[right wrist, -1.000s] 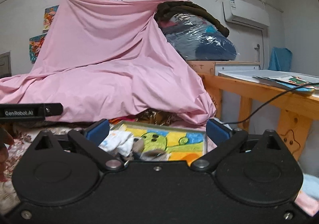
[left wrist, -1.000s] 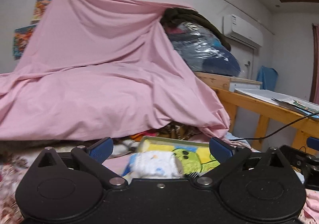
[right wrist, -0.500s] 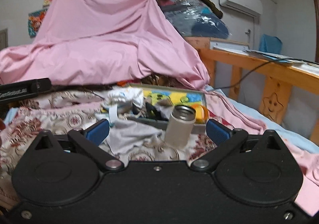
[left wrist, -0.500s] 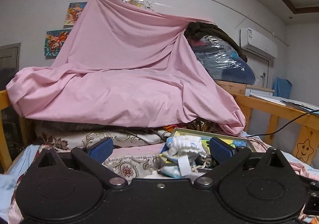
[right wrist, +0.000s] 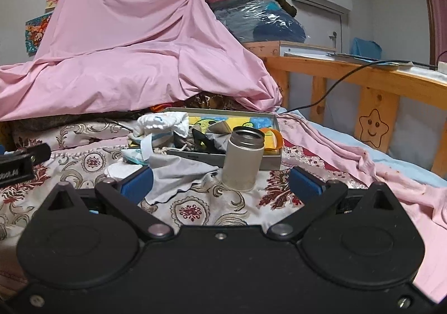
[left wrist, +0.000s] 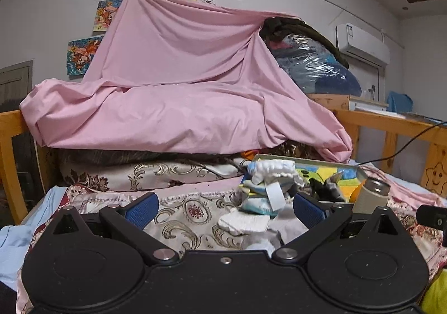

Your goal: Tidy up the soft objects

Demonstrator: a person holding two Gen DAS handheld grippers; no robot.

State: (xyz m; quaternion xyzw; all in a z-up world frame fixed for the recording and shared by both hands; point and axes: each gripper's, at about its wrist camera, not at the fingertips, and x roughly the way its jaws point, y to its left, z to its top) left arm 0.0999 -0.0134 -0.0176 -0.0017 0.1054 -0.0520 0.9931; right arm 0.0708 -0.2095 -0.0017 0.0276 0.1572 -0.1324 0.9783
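Two sets of hand-held tongs are seen poised low over a cluttered bed, each spread wide with nothing between its blue pads. The left tongs are held above the patterned bedspread, in front of a heap of soft items: a white ruffled cloth is piled at the near left corner of a shallow tray, with a pale blue and white fabric bundle spilling over the edge beneath it and a flat white cloth lying on the bedspread just in front. The right tongs are pointed at a beige steel flask, which stands upright and uncapped on the bedspread, just in front of the tray's near wall. A grey cloth is spread on the bedspread just left of the flask, its upper edge resting against the tray. Inside the tray, dark and grey crumpled pieces are heaped over a bright cartoon-printed lining, and an orange band shows behind the flask. A large pink sheet is draped over a tall pile behind the tray, beside plastic-wrapped bedding. A wooden rail with a smiling star runs along the right side of the bed, a black cable trailing across it. Part of the left device is visible at the left edge of the right camera's view.
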